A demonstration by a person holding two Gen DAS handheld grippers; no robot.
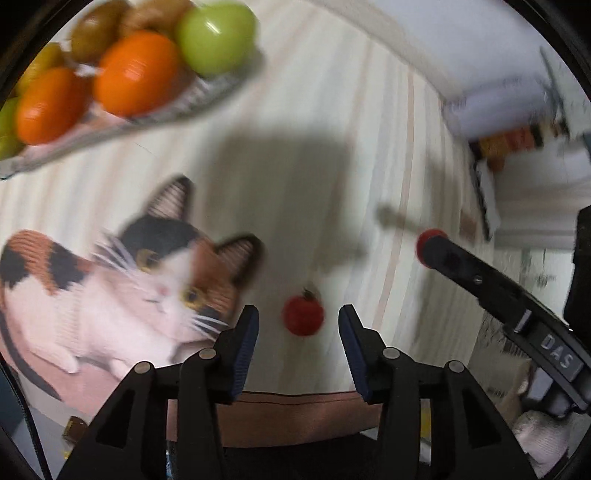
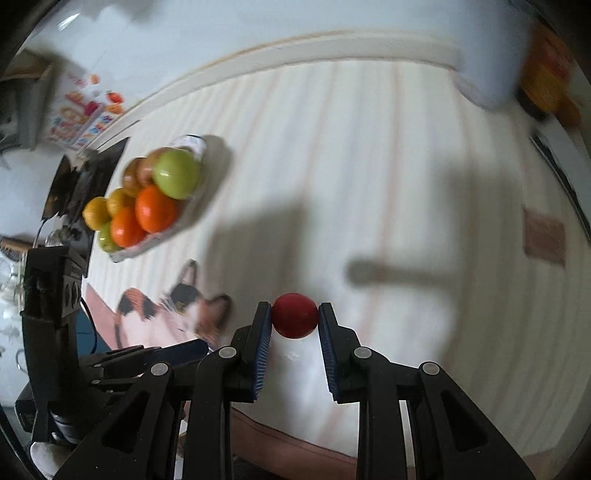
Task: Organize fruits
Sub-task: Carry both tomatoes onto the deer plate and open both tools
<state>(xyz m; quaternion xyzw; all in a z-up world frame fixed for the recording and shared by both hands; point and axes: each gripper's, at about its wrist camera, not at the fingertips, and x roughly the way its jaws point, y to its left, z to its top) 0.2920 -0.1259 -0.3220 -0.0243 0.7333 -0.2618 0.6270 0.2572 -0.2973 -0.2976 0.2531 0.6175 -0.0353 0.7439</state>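
Note:
My right gripper is shut on a small red tomato and holds it above the striped cloth; it also shows in the left wrist view at the right, with the red tomato at its tip. My left gripper is open and empty, with a second red tomato with a green stem lying on the cloth between its fingertips. A basket holds oranges, a green apple and kiwis at the upper left. The basket also shows in the right wrist view.
The cloth has a calico cat picture left of the left gripper. A white object and a box of coloured items stand at the far right edge. A colourful carton stands behind the basket.

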